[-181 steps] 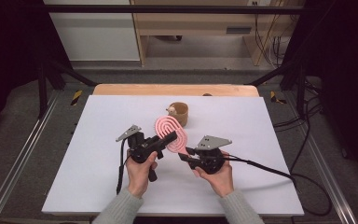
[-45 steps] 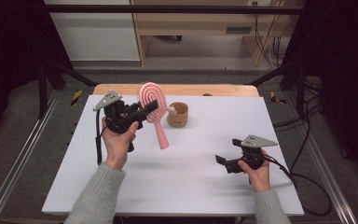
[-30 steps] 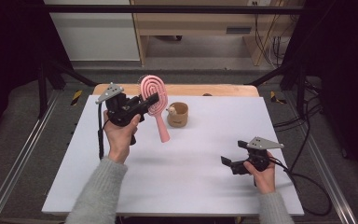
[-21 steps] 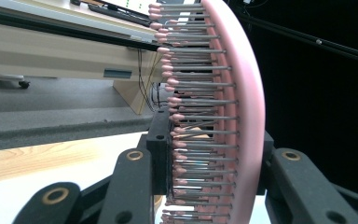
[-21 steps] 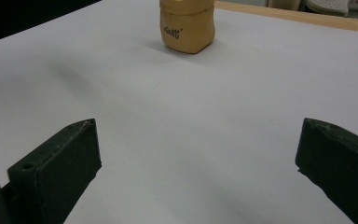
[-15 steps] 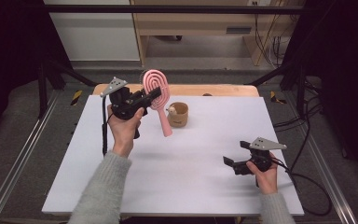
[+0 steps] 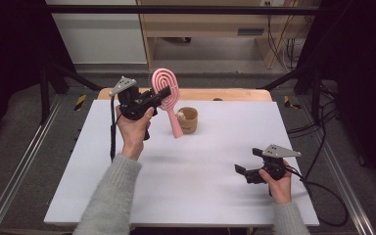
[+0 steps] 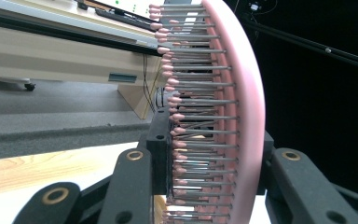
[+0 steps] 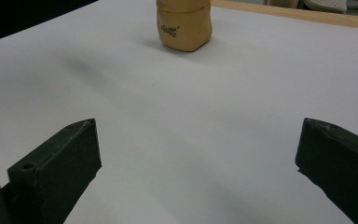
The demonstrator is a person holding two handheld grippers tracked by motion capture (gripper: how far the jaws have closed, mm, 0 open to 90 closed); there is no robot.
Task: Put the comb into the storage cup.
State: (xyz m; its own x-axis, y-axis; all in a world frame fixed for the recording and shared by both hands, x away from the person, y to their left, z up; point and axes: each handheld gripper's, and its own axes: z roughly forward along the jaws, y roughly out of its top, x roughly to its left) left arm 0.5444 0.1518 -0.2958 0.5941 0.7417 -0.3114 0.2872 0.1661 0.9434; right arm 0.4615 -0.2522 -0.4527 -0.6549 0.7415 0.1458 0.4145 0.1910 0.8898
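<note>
A pink hairbrush is raised over the back of the white table, head up and handle slanting down toward a tan cup. My left gripper is shut on the brush head; in the left gripper view the bristles and pink back sit between the jaws. The handle's tip hangs just left of the cup, touching or not I cannot tell. My right gripper rests low at the front right, open, with bare table between its jaws. The tan cup stands far ahead of it.
A wooden strip runs along the table's back edge. Metal rails flank the table on the floor. A cable trails from the right gripper off the right side. A wooden bench stands behind.
My left gripper has lifted the hairbrush off the table and carried it back and left, then higher, tilting its head upright. The right gripper let go and withdrew to the front right.
</note>
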